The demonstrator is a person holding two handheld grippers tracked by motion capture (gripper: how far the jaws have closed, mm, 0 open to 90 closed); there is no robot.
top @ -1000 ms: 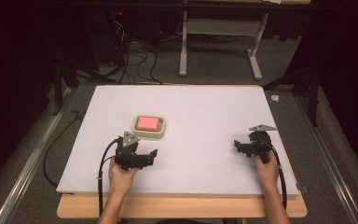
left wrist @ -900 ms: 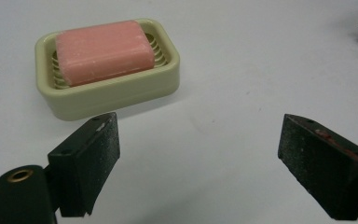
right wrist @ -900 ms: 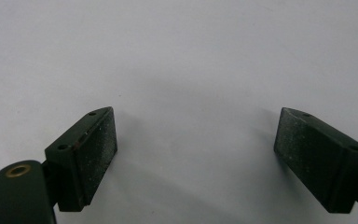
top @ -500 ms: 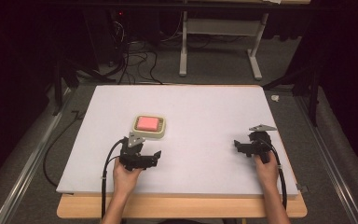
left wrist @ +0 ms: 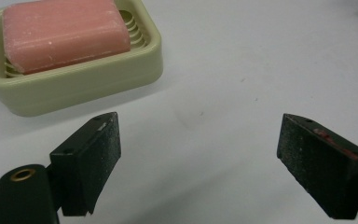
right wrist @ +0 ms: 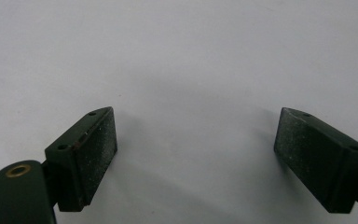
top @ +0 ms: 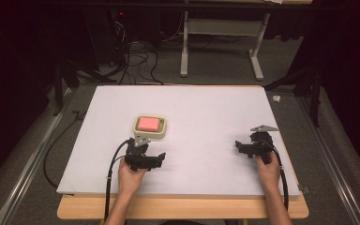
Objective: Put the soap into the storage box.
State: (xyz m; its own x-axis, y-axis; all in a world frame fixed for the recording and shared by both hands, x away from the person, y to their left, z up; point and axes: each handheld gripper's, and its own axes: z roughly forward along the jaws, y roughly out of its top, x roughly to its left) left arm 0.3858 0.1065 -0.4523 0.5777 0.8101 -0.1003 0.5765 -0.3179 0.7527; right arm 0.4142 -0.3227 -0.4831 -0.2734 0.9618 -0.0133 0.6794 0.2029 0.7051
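One pink rectangular soap bar (left wrist: 65, 32) lay in one pale green plastic dish (left wrist: 81, 86); the left gripper (left wrist: 198, 154) and the right gripper (right wrist: 196, 154), two in all, stood spread, empty.

Finding no readable text, label, brand or number anywhere: nothing showing on the pink soap (left wrist: 65, 32), its dish (left wrist: 88, 79) or the table (top: 206, 112).

Each black claw (top: 161, 158) has flat, speckled pads (left wrist: 103, 154), a brass eyelet, and a trailing black cable.
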